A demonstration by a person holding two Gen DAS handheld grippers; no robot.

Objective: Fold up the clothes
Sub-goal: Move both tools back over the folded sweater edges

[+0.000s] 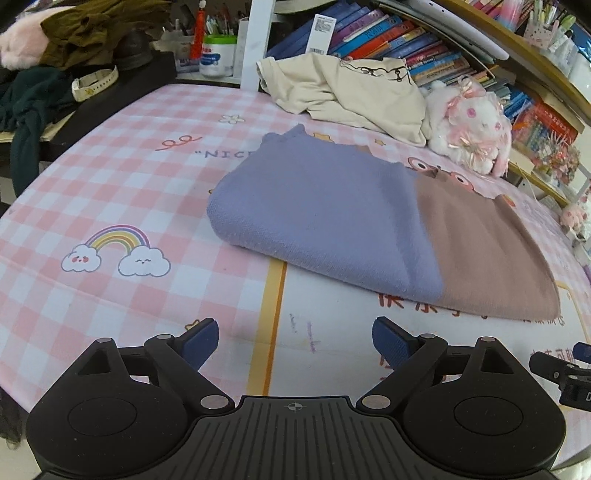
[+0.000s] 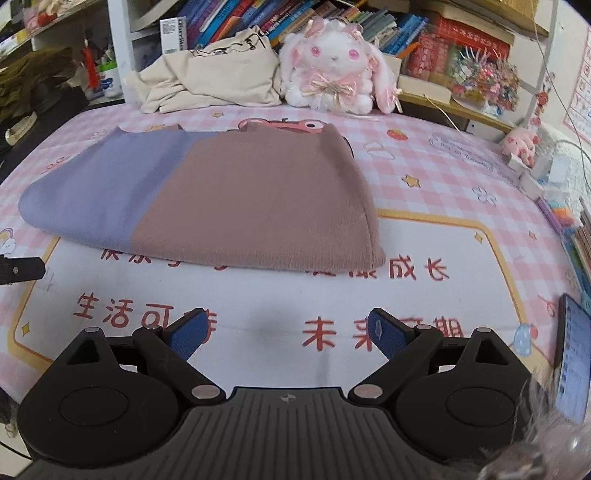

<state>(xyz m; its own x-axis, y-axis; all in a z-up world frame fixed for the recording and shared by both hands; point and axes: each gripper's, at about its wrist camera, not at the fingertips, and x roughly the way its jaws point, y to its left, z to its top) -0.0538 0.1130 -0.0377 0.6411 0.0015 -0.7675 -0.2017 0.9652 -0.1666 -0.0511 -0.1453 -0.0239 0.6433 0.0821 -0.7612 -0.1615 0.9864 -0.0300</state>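
Observation:
A folded garment, lilac on its left half [image 1: 314, 206] and dusty brown on its right half [image 2: 258, 199], lies flat in a neat rectangle on the pink checked sheet [image 1: 110, 177]. My left gripper [image 1: 295, 339] hovers in front of its near edge, open, nothing between the blue pads. My right gripper [image 2: 286, 330] is also open and empty, short of the garment's brown near edge. In the left wrist view the right gripper's tip [image 1: 569, 373] shows at the far right. A crumpled cream garment [image 2: 210, 79] lies at the back of the surface.
A white plush rabbit [image 2: 334, 70] sits against bookshelves [image 2: 406, 22] behind the sheet. Dark clothes [image 1: 33, 107] pile up at the left. A phone [image 2: 574, 354] lies at the right edge, with small boxes and a cable [image 2: 546, 170] further back.

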